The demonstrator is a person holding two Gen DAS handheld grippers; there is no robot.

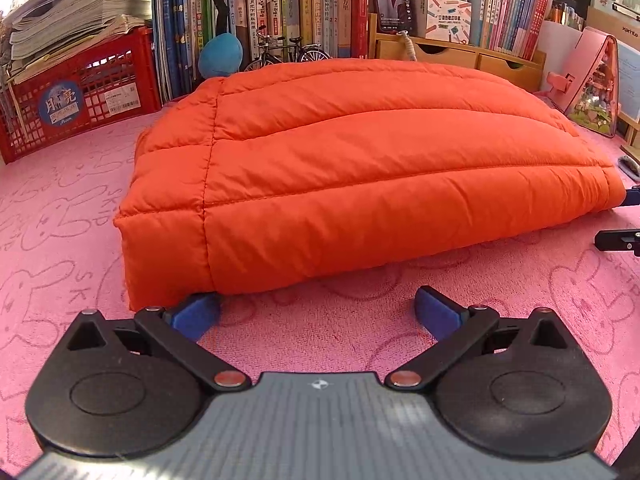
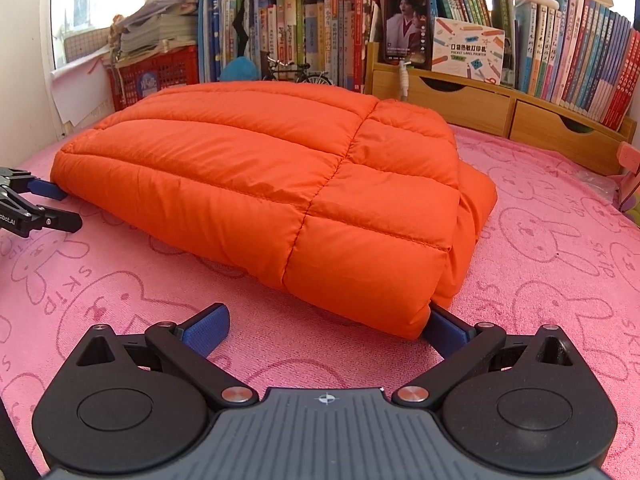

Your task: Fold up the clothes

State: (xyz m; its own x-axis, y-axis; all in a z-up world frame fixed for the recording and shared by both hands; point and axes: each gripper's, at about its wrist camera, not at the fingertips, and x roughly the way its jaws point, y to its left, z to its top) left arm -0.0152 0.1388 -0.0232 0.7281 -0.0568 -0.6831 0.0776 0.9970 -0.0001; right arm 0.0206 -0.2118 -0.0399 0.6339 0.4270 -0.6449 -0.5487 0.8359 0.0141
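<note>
An orange quilted puffer garment (image 1: pixel 352 168), folded into a thick bundle, lies on a pink towel (image 1: pixel 60 248) printed with rabbit outlines, filling the middle of both views. In the left wrist view, the left gripper (image 1: pixel 316 312) sits at 6 o'clock with its jaws spread wide and holding nothing; its left blue pad (image 1: pixel 196 314) is partly tucked under the bundle's near corner, so its tip is hidden. At 3 o'clock the frame edge cuts off the right gripper's black finger (image 1: pixel 618 240). The right wrist view shows the right gripper (image 2: pixel 324 326) equally wide open and empty, its right pad (image 2: pixel 446 330) slipping out of sight beneath the opposite near corner. Only this view shows loose folded layers bunched at the bundle's right side, around 3 o'clock, and a window (image 2: pixel 92 12) at 10 o'clock. The left gripper appears there at 9 o'clock, cropped by the frame. Behind the garment, at 12 o'clock, stand shelves of books (image 1: pixel 304 8), a propped phone (image 2: pixel 407 24), a red crate (image 1: pixel 80 96) of papers and a small model bicycle (image 1: pixel 288 54).
</note>
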